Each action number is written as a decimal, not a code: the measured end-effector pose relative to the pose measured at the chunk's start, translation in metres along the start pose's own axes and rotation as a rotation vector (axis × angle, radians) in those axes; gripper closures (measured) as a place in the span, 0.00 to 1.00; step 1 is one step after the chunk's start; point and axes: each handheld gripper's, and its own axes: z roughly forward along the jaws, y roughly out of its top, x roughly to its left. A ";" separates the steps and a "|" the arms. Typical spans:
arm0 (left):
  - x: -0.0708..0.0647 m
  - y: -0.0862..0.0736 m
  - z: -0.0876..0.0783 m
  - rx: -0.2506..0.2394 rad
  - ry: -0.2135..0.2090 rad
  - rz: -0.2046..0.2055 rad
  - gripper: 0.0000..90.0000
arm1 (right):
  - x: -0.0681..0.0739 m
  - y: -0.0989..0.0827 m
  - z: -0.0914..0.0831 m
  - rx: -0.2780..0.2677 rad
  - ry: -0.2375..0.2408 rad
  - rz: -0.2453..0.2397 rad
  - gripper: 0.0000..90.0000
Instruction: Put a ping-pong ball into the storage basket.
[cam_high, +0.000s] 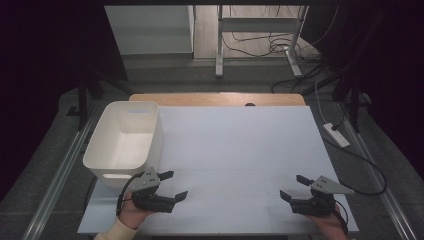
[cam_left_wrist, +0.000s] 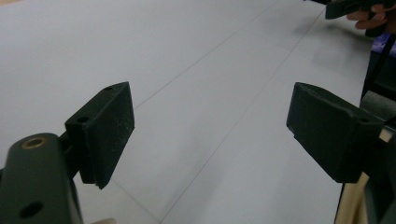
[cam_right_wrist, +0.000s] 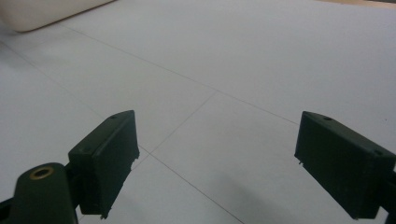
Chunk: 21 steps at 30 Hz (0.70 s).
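Here, matte black left tongs apart, right tongs apart, smooth white board, rounded white plastic bin.

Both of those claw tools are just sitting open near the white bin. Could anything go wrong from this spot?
A few things might. The left gripper sits close beside the white bin, which overhangs the white board's left edge, so a careless swing could nudge it off. The right gripper trails a cable past the board's right edge; it could snag there. Both grippers have open jaws with nothing between them, so nothing can drop.
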 end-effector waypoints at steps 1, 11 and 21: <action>0.002 -0.004 -0.001 0.003 0.007 -0.006 0.18 | 0.000 0.000 0.000 -0.001 0.003 -0.002 0.15; 0.004 -0.020 -0.002 0.037 0.030 -0.016 0.17 | 0.000 -0.001 0.001 0.006 0.018 -0.006 0.15; 0.003 -0.020 0.001 0.045 0.039 -0.009 0.17 | 0.001 -0.002 0.002 0.011 0.030 -0.010 0.15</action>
